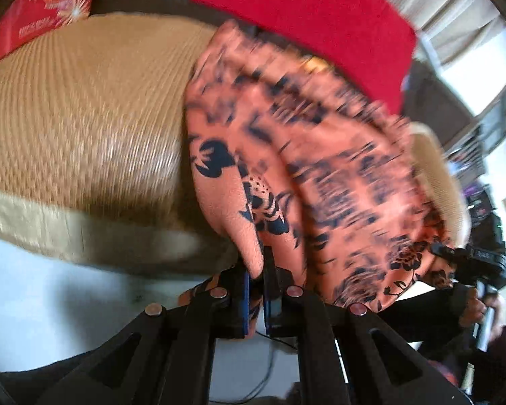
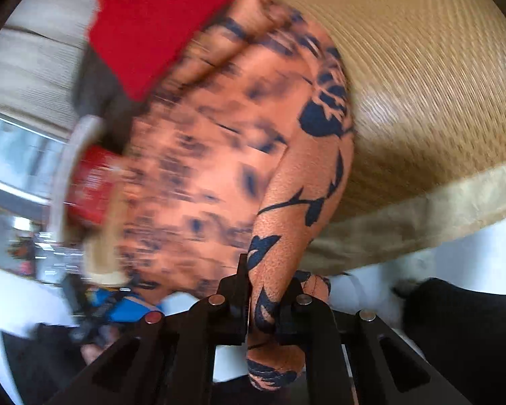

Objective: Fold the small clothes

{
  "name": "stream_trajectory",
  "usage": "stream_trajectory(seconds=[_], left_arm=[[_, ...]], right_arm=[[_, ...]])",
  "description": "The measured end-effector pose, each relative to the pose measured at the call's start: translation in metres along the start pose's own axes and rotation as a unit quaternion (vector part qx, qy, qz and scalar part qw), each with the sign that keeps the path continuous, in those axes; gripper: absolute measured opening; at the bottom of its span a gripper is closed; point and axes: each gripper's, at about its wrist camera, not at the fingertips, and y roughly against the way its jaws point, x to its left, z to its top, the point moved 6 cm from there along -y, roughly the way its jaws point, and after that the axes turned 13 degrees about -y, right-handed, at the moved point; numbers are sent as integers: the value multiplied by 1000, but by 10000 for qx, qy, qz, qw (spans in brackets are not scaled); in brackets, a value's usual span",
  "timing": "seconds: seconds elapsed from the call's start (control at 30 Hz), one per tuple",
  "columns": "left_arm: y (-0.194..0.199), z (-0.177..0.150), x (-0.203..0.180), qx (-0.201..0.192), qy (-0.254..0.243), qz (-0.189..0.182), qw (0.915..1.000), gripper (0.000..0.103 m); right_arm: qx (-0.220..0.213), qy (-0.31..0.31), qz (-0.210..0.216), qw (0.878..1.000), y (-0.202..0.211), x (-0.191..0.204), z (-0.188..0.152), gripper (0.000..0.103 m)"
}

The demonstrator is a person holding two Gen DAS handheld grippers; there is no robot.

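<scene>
An orange garment with a dark navy floral and leopard print (image 1: 307,168) hangs lifted over a woven straw mat (image 1: 84,101). My left gripper (image 1: 257,270) is shut on one pinched edge of it, the cloth squeezed between the blue pads. In the right wrist view the same orange garment (image 2: 219,155) stretches away blurred, and my right gripper (image 2: 270,290) is shut on another bunched edge, with a wad of cloth poking out below the jaws. The other gripper (image 1: 455,253) shows at the far corner of the cloth in the left wrist view.
A red cloth (image 1: 303,17) lies beyond the garment, half under it. A red printed packet (image 1: 44,6) rests at the mat's far left. The mat's edge binding (image 2: 421,216) runs above a white floor (image 1: 50,287). A person's hand (image 1: 479,307) holds the far gripper.
</scene>
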Motion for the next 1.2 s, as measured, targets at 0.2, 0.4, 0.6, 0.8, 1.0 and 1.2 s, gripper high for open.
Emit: stream_trajectory(seconds=[0.2, 0.4, 0.6, 0.8, 1.0, 1.2], left_arm=[[73, 62, 4, -753, 195, -424, 9961, 6], [87, 156, 22, -1174, 297, -222, 9924, 6], [27, 232, 56, -940, 497, 194, 9941, 6], [-64, 266, 102, -555, 888, 400, 9937, 6], [-127, 264, 143, -316, 1621, 238, 9860, 7], [-114, 260, 154, -686, 2129, -175, 9745, 8]], right_arm=[[-395, -102, 1672, 9851, 70, 58, 33, 11], [-1159, -351, 2446, 9620, 105, 100, 112, 11], [-1673, -969, 2686, 9437, 84, 108, 207, 11], [-1802, -1583, 2608, 9351, 19, 83, 280, 11], [-1804, -1847, 1754, 9500, -33, 61, 325, 15], [-1662, -1975, 1559, 9535, -49, 56, 345, 16]])
